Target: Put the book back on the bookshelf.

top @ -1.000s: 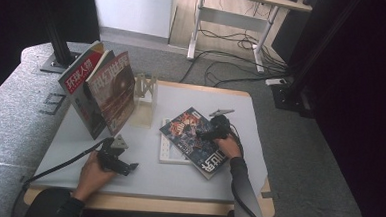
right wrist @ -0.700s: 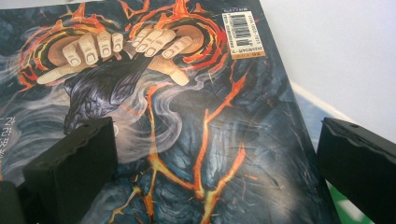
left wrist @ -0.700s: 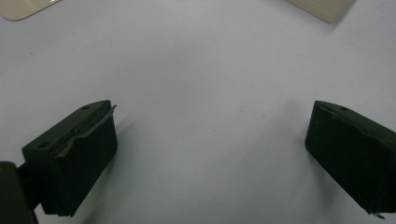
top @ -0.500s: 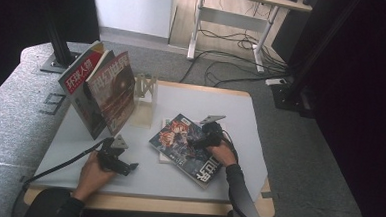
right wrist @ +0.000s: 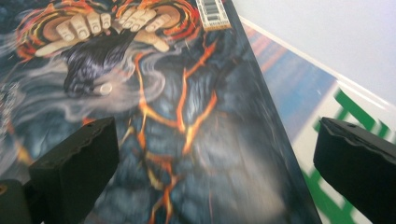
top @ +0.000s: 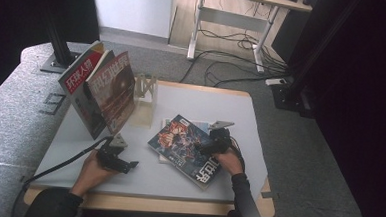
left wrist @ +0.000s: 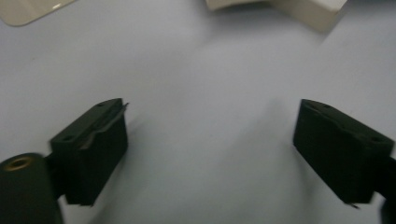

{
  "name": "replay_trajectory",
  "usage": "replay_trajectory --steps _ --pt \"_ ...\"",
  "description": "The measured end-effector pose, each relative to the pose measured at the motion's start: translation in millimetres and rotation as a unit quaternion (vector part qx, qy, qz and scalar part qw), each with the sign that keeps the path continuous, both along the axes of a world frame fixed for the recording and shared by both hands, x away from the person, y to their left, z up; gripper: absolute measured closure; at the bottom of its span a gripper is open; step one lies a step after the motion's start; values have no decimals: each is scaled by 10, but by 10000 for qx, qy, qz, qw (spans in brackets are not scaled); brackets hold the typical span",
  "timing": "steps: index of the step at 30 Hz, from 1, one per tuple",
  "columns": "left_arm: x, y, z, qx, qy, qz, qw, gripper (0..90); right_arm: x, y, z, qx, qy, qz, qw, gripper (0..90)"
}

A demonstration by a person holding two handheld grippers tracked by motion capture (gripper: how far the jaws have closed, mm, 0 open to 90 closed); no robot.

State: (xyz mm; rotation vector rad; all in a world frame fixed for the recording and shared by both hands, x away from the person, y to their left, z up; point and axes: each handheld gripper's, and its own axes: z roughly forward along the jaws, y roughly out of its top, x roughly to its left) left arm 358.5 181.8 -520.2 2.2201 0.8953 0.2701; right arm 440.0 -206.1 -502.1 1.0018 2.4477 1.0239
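1. Resting flat on the white table (top: 191, 96), right of centre: one dark illustrated magazine (top: 186, 148), lying askew on a white-and-green booklet (top: 167, 123) whose edge peeks out beside it.
2. Right gripper (top: 210, 148): hovering over the magazine's cover, jaws spread wide with nothing between them, one over the cover and one past its spine.
3. Left gripper (top: 128, 165): low over bare table near the front edge, jaws wide and empty, though they have just been narrowing a little.
4. Upright stock at back left: red-titled magazine (top: 79, 95) and brown-covered magazine (top: 113, 89) leaning by a wooden rack (top: 144, 88).
5. Risk, judged: a pinch at the spine may catch the booklet too, lifting both.
6. Risk, judged: a glossy cover may slide under the pads, skewing the magazine further.
7. Risk, judged: a one-edge grip may let the pages fan and droop.
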Motion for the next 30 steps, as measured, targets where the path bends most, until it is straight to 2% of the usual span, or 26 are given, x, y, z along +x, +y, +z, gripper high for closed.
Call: replay_trajectory --steps 3,8,11,19,22,24,27,30 --pt "42 -56 87 76 -104 -127 9998 140 -95 -74 12 7 -52 -62 10000 13" --pt "180 -171 202 -124 -72 -253 9996 140 -272 -198 18 48 -129 -171 9998 24" --pt "251 -268 229 10 -62 -434 9990 141 -361 -284 18 35 -129 -336 9993 27" --pt "400 -474 260 24 -70 -615 9981 147 -572 -477 -8 165 -159 -555 9982 13" --pt "462 -525 250 -72 5 -666 9978 151 -638 -531 -33 145 -137 -624 9979 19" --pt "499 -566 239 -23 9 -690 9976 152 -668 -559 -52 169 -119 -661 9976 28" --pt "550 -603 223 -196 100 -702 9973 163 -714 -587 -70 218 -92 -693 9973 37" --pt "582 -644 208 -223 132 -747 9969 180 -745 -605 -82 268 -38 -713 9971 40"
